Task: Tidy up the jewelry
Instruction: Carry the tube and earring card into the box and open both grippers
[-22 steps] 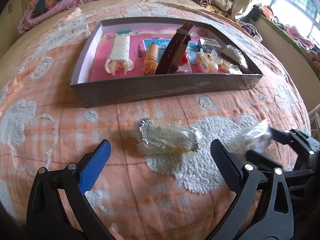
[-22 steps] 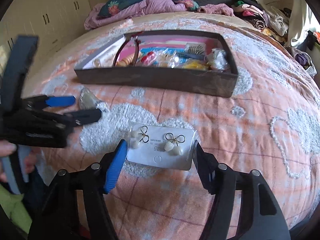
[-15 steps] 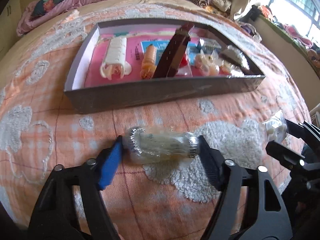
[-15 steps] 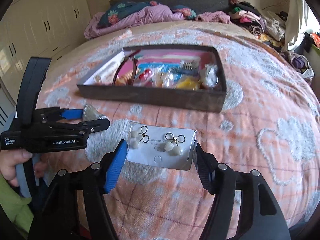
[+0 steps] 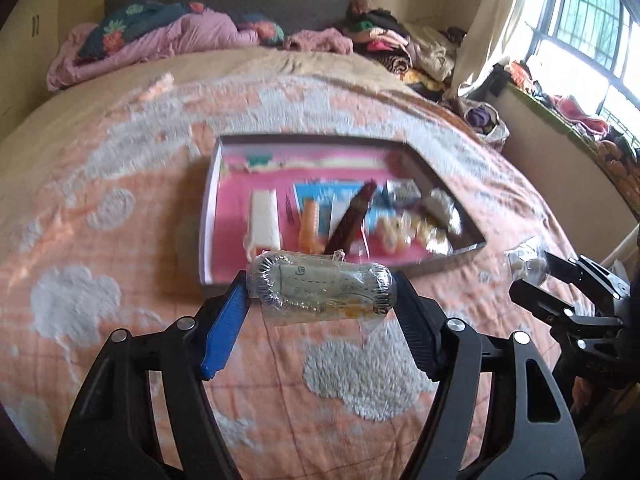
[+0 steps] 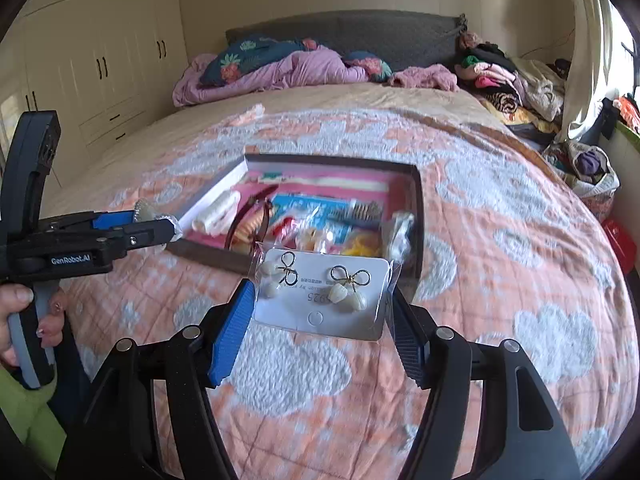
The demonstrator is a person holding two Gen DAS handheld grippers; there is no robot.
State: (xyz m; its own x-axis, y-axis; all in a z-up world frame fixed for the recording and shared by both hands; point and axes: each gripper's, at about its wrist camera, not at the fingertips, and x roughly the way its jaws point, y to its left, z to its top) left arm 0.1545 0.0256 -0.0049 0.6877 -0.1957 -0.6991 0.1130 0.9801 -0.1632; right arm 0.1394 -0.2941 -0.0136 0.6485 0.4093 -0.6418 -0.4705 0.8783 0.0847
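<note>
My left gripper (image 5: 320,300) is shut on a clear packet with a silver hair clip (image 5: 320,288) and holds it in the air in front of the grey tray (image 5: 460,254). My right gripper (image 6: 322,300) is shut on a bagged white card of bow earrings (image 6: 320,296), also lifted above the bed, just short of the tray (image 6: 418,208). The tray has a pink floor and holds several pieces: a white clip (image 5: 264,216), an orange clip (image 5: 310,226), a brown strap (image 5: 352,218) and small packets. The left gripper shows at the left of the right wrist view (image 6: 156,224).
The tray lies on an orange and white bedspread (image 6: 520,280). Crumpled bedding (image 6: 280,68) and clothes (image 6: 504,80) lie at the bed's head. A wardrobe (image 6: 100,60) stands left; a window (image 5: 592,32) and a cluttered ledge are right.
My left gripper closed on the hair clip packet and lifted it off the bedspread. Both grippers rose and drew back, so the tray looks farther and lower.
</note>
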